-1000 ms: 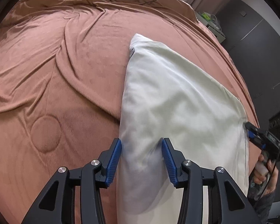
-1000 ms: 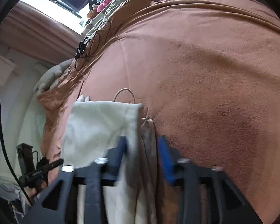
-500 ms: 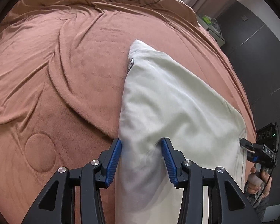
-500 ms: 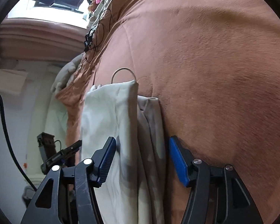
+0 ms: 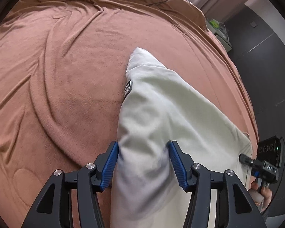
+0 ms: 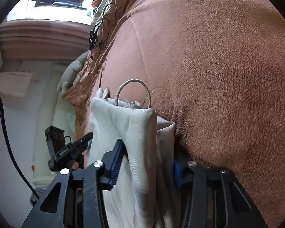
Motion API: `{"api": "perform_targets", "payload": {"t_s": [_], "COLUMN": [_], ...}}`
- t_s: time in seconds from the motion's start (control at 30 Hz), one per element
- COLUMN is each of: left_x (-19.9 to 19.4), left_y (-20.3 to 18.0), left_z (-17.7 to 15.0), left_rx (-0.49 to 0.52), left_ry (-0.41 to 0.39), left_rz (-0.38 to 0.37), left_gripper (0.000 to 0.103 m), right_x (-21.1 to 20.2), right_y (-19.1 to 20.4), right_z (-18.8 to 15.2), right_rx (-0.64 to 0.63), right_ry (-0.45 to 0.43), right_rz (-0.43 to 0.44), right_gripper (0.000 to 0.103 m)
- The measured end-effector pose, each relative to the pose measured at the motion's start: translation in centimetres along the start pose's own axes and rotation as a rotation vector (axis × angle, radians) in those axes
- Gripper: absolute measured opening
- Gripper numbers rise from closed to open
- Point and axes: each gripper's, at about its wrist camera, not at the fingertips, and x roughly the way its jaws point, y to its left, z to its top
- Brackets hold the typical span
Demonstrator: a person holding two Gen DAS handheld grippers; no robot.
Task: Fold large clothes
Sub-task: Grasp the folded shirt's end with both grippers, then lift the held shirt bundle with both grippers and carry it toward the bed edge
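The pale folded garment [image 5: 167, 117] is lying across the brown bed cover [image 5: 66, 76], filling the lower centre of both views. The left gripper [image 5: 143, 163] and the right gripper [image 6: 148, 163] are each straddling it, jaws spread with cloth between them.

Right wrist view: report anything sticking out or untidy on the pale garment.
A drawstring loop arcs out of the folded pale garment at its top edge, onto the brown blanket. A second fabric layer juts beside the fold, uneven.
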Motion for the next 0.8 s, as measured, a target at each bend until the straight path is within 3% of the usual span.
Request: {"api": "perform_targets", "payload": {"t_s": [0.1, 0.17, 0.37, 0.8], "left_x": [-0.1, -0.4, -3.0, -14.3], "left_y": [-0.2, -0.5, -1.5, -5.5], "left_z": [0.1, -0.1, -0.7, -3.7], "left_rx": [-0.003, 0.004, 0.034, 0.093], "left_ry": [-0.003, -0.009, -0.064, -0.257], "left_rz": [-0.001, 0.0, 0.01, -0.06], "left_gripper": [0.051, 0.04, 0.025, 0.016], "right_x": [-0.1, -0.7, -1.9, -7.9], "right_y": [0.3, 1.1, 4.7, 13.6], "right_z": [-0.1, -0.4, -1.1, -5.8], "right_rx": [-0.01, -0.034, -0.118, -0.292], "right_ry": [-0.012, -0.044, -0.097, -0.223], "right_rz": [-0.008, -0.006, -0.023, -0.003], "right_gripper": [0.028, 0.02, 0.017, 0.015]}}
